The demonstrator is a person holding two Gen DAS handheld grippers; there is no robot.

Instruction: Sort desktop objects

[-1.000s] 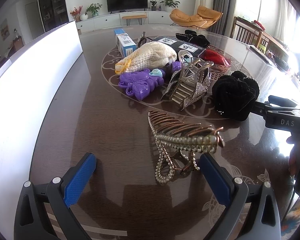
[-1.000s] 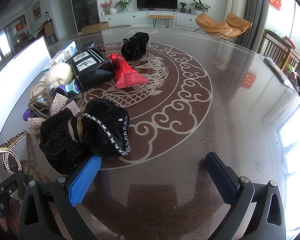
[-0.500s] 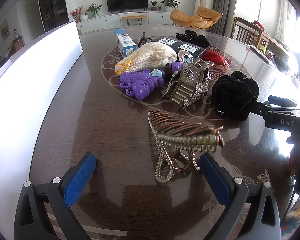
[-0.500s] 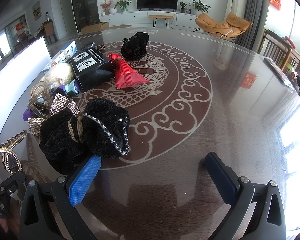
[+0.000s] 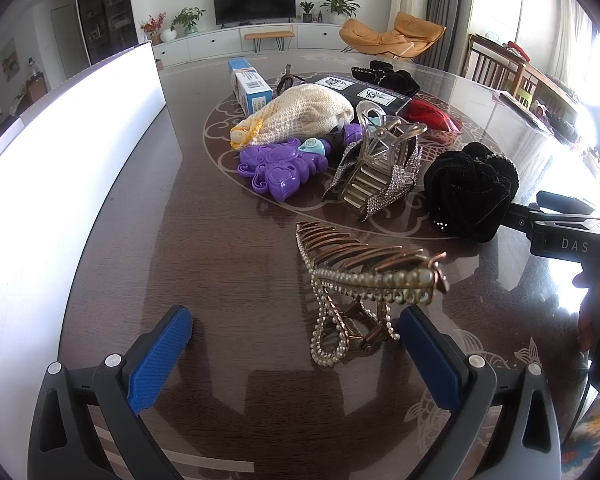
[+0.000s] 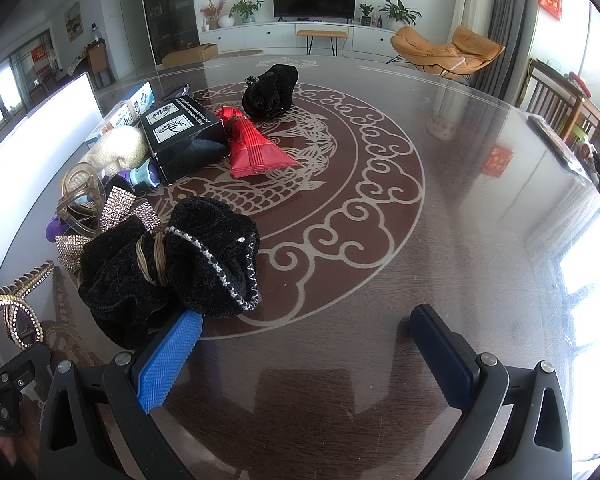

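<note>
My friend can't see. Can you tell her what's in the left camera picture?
An open left gripper hovers over a dark table, just in front of a pearl hair claw. Farther back lie a rhinestone claw, a purple toy, a cream pouch and a black scrunchie.

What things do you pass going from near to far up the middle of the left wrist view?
Pearl hair claw → rhinestone hair claw → cream knitted pouch → blue and white box.
</note>
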